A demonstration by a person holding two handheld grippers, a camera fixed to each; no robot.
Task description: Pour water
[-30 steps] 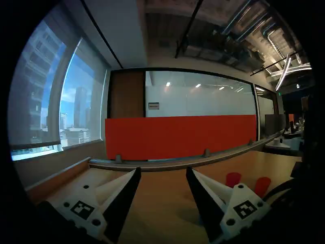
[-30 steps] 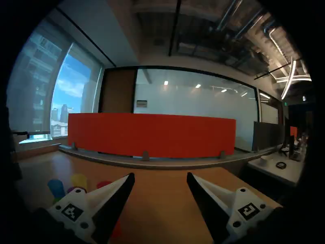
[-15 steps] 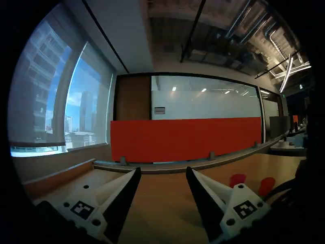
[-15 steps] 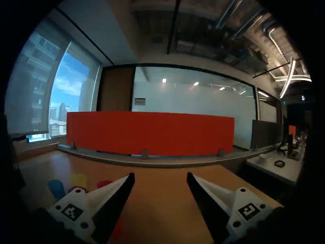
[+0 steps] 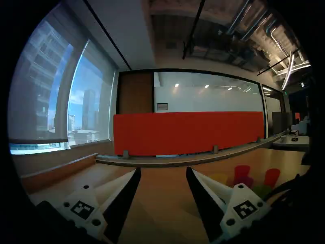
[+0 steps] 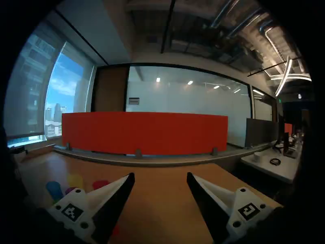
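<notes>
Several coloured cups stand on a wooden table (image 5: 162,191). In the left gripper view a yellow cup (image 5: 219,178), a red cup (image 5: 242,172) and an orange-red cup (image 5: 271,177) sit right of my left gripper (image 5: 162,179), partly behind its right finger. That gripper is open and holds nothing. In the right gripper view a blue cup (image 6: 54,190), a yellow cup (image 6: 75,180) and a red cup (image 6: 100,184) sit low on the left, beside my right gripper (image 6: 161,182), which is open and holds nothing.
A red divider panel (image 5: 189,132) runs along the table's far edge, with a glass wall behind it. Large windows (image 5: 53,110) are on the left. Another desk (image 6: 268,164) with small items stands to the right.
Both views have swung slightly. In the left gripper view more cups have come into sight on the right, including a yellow one. In the right gripper view the cups slid a little lower left.
</notes>
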